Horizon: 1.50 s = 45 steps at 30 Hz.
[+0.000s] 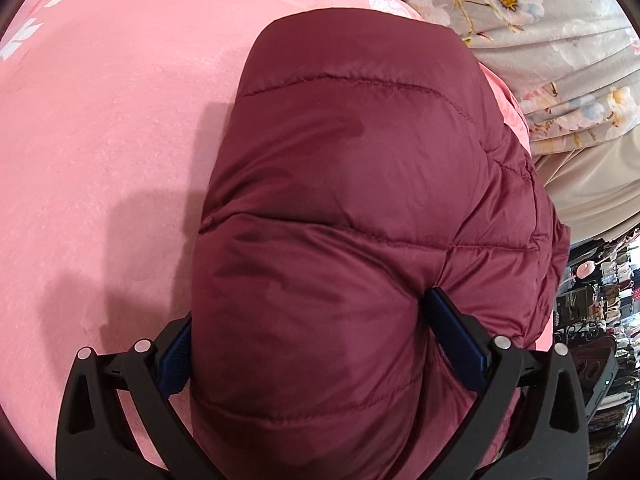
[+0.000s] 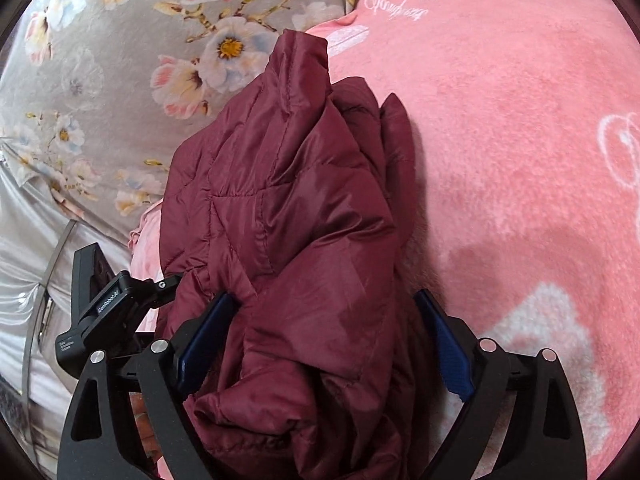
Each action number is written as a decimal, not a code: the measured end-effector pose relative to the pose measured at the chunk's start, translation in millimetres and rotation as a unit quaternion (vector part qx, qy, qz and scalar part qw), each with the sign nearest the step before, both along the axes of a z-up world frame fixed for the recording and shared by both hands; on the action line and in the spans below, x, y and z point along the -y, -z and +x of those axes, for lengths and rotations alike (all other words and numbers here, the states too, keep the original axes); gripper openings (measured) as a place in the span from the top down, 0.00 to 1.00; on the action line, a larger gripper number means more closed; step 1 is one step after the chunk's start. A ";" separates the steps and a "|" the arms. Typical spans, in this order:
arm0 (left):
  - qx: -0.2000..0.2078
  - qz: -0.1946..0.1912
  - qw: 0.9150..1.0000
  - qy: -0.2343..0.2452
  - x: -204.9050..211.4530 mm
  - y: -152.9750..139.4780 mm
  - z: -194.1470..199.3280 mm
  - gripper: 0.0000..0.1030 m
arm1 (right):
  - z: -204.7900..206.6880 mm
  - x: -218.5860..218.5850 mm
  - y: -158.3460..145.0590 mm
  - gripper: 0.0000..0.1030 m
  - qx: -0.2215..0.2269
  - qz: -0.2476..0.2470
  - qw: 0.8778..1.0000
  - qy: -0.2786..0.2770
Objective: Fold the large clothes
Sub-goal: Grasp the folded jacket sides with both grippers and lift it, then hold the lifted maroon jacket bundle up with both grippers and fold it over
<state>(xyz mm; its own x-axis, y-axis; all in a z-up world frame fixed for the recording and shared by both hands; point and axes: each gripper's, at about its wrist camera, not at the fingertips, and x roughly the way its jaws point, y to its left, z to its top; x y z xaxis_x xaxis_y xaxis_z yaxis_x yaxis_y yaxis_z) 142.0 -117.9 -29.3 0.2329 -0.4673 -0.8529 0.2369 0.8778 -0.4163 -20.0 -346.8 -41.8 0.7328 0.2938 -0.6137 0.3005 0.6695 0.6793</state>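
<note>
A: Maroon puffer jacket (image 1: 344,208) lay bunched on the pink blanket (image 1: 100,152), both ends gripped?

B: Yes. Left gripper (image 1: 308,344) and right gripper (image 2: 328,344) each pinched thick folds. Slippery, puffy fabric could have squirmed free, undoing the fold.

Each handheld tool was matte black plastic. The left gripper (image 1: 308,344) carried two angular arms with triangular cut-outs, round silver pins at the joints, and fingers (image 1: 456,340) faced with dark blue pads. The right gripper (image 2: 332,340) matched it, its blue pads finely textured. A black bracket beside it bore small white lettering, possibly a brand name, too blurred to read.
</note>
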 end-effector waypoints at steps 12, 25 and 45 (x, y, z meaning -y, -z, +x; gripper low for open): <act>0.101 0.056 0.992 0.054 20.0 -47.2 -28.3 0.50 | 1.0 -5.4 -24.6 0.73 0.026 0.016 0.999 -0.012; 0.247 0.008 0.965 0.089 17.0 -165.8 -83.7 0.62 | -38.6 -40.1 -143.7 0.77 0.137 -0.111 0.984 0.019; 0.443 -0.026 0.894 0.064 -41.5 -306.2 -124.1 0.62 | -58.2 -116.0 -298.2 0.78 0.292 -0.275 0.916 0.018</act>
<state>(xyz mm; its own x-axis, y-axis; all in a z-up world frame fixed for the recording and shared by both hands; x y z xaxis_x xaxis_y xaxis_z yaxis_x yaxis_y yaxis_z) 17.9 -76.4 276.9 0.7487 -0.5715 -0.3358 0.5903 0.8053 -0.0545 -78.2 -230.8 256.4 0.9863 0.0264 -0.1628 0.0229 0.9557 0.2936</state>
